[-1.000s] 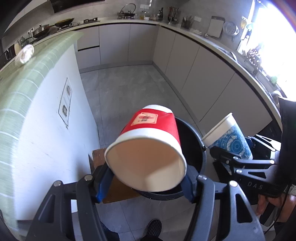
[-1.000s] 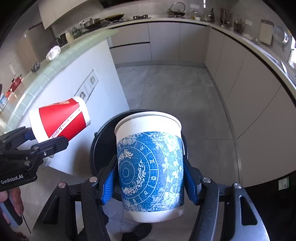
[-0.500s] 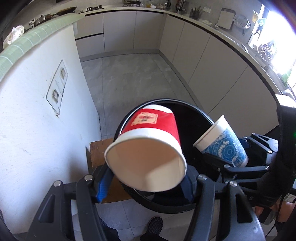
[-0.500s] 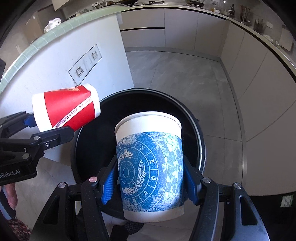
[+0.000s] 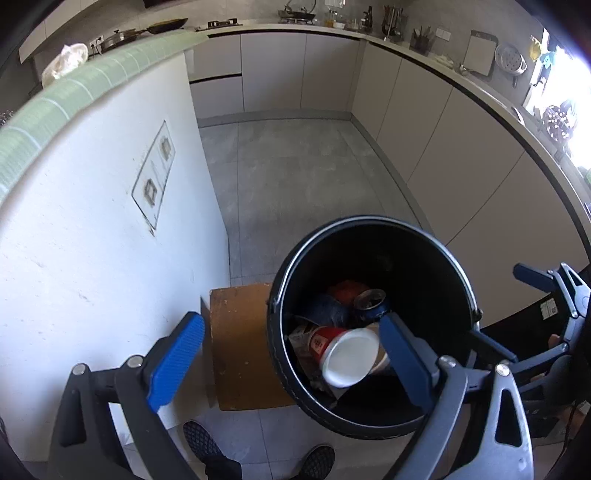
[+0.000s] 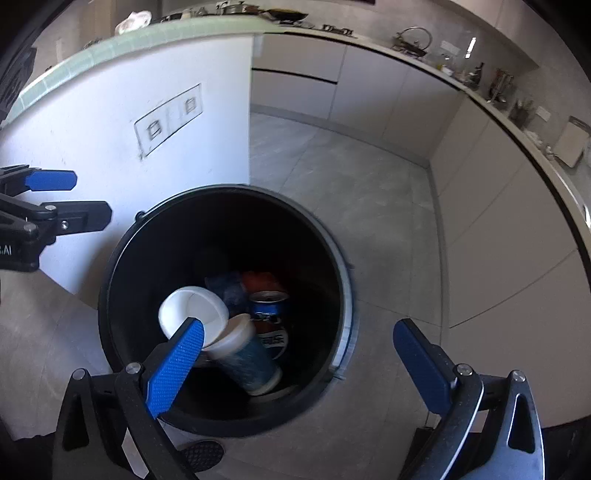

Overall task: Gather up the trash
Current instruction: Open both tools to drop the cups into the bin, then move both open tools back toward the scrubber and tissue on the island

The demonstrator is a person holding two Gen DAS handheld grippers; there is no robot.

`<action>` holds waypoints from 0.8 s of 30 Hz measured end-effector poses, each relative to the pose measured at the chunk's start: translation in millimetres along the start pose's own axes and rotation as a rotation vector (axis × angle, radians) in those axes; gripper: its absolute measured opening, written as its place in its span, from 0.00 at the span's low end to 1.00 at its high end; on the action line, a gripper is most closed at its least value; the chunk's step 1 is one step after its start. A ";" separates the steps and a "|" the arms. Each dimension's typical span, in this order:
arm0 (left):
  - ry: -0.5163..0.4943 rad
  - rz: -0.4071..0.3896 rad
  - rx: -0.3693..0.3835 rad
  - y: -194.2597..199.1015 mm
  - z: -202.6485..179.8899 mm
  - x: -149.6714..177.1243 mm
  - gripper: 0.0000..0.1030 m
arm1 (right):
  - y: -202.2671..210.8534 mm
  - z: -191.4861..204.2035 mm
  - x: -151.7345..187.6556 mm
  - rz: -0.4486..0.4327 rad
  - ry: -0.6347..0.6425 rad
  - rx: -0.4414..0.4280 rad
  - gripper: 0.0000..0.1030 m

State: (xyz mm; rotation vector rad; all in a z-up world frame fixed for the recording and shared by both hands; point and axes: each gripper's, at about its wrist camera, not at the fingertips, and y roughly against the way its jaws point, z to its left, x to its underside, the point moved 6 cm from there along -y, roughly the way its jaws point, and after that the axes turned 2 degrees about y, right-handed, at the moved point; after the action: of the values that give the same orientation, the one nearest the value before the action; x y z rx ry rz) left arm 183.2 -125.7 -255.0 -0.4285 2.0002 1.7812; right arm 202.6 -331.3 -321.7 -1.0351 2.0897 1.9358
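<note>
- Cups lie below you in the black bin (image 6: 122,258): red cup (image 5: 341,350) and blue cup (image 6: 245,356), both on their sides.
- Your left gripper (image 5: 291,363) and right gripper (image 6: 299,365) have just sprung wide, nothing between the jaws.
- Right gripper sits more squarely above the bin.

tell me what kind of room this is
A home kitchen, most likely: pale cabinets run under a long counter holding a kettle and a pan, and a black trash bin stands on the grey tiled floor.

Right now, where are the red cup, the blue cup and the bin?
red cup (image 5: 320,343), left wrist view, red side wall
blue cup (image 6: 249,360), right wrist view, patterned side
bin (image 5: 275,314), left wrist view, left rim
</note>
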 end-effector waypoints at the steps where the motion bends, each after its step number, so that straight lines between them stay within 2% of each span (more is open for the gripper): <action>1: -0.002 -0.002 0.004 1.3 -1.4 -1.8 0.94 | 2.4 -2.1 0.0 -0.001 -0.003 0.002 1.00; 9: -0.026 -0.035 0.027 27.5 -14.6 -10.8 0.94 | 32.8 -7.6 -14.7 -0.036 -0.040 0.015 1.00; 16: -0.021 -0.104 0.015 75.6 -7.7 -29.0 0.94 | 72.8 -8.3 -36.5 -0.090 -0.124 -0.005 1.00; 19: -0.014 -0.143 -0.004 98.8 5.6 -38.5 0.94 | 91.6 -2.5 -53.5 -0.132 -0.168 -0.032 1.00; 21: 0.001 -0.172 -0.011 114.9 16.2 -44.6 0.94 | 103.8 4.4 -67.9 -0.178 -0.205 -0.083 1.00; 24: 0.024 -0.217 -0.051 138.9 41.1 -51.2 0.94 | 118.9 20.4 -89.6 -0.226 -0.228 -0.123 1.00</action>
State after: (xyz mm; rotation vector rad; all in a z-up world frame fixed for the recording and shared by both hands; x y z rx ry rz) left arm 162.9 -69.7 -113.3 -0.6589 1.8487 1.7013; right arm 199.3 -282.4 -179.6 -0.9711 1.6776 1.9826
